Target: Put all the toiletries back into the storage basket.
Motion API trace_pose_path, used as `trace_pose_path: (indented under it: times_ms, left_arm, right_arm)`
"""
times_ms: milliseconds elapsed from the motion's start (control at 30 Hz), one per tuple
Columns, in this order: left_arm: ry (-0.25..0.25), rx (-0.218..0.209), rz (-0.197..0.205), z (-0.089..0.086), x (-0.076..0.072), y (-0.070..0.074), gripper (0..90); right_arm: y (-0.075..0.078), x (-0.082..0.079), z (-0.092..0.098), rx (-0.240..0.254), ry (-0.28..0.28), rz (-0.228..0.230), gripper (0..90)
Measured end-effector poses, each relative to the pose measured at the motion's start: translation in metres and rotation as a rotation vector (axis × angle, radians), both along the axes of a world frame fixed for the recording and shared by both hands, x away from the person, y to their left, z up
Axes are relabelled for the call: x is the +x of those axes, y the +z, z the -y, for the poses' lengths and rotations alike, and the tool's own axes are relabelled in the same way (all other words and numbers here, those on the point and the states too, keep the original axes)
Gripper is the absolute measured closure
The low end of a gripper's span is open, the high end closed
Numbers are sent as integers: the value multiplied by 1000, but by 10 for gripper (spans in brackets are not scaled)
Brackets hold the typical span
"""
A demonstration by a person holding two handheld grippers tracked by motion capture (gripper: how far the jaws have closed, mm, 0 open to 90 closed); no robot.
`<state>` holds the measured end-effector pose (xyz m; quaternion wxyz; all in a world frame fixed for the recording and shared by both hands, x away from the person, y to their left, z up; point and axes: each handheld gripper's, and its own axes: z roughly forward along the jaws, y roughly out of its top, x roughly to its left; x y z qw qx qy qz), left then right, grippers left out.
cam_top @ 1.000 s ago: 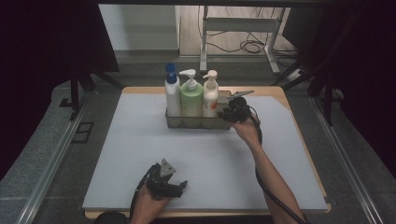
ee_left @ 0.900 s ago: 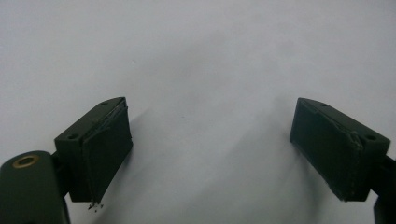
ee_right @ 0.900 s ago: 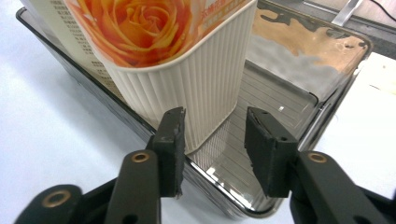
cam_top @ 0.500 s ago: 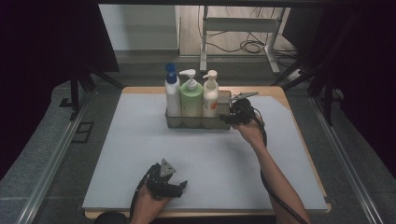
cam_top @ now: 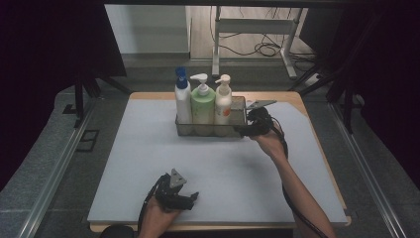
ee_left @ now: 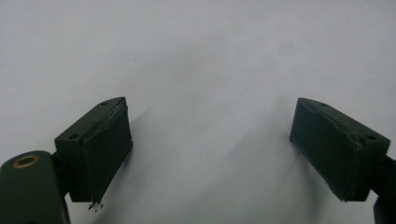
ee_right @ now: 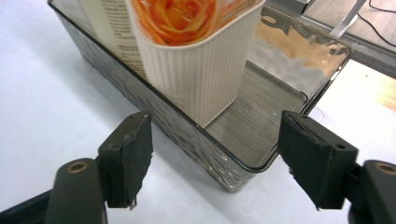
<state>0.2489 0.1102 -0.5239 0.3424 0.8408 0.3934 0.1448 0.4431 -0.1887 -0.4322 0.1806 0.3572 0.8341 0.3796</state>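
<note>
Three pump bottles stand in a row in a clear tray (cam_top: 237,130) at the far middle of the white mat (cam_top: 124,168) in the high view: a white bottle with a blue pump (cam_top: 183,99), a green bottle (cam_top: 202,101) and a cream bottle (cam_top: 223,101). The right gripper (cam_top: 246,131) sits at the tray's 3 o'clock end, low on its near corner, with the person's forearm running back toward 5 o'clock. The left gripper (cam_top: 194,197) rests on the mat near the front edge, at about 7 o'clock from the tray and well apart from it.

In the left gripper view the left gripper (ee_left: 210,140) has its jaws spread wide over bare mat (ee_left: 201,56) (nothing lies between them).

In the right gripper view the right gripper (ee_right: 212,154) has just been opening; its jaws now stand wide, one on either side of the tray's (ee_right: 196,140) near corner, and the pads clear the wall without pressing it. The cream bottle (ee_right: 196,60), ribbed and printed with an orange rose, stands inside at 12 o'clock from the jaws, with an empty stretch of tray floor to its right.
</note>
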Motion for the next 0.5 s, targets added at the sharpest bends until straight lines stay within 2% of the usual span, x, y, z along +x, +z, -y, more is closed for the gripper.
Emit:
trace_pose_path:
  times_ms: [500]
  left_arm:
    - [0,0,0,0,0,0,121]
  right_arm:
    - [5,-18,-3,-18,65,2,137]
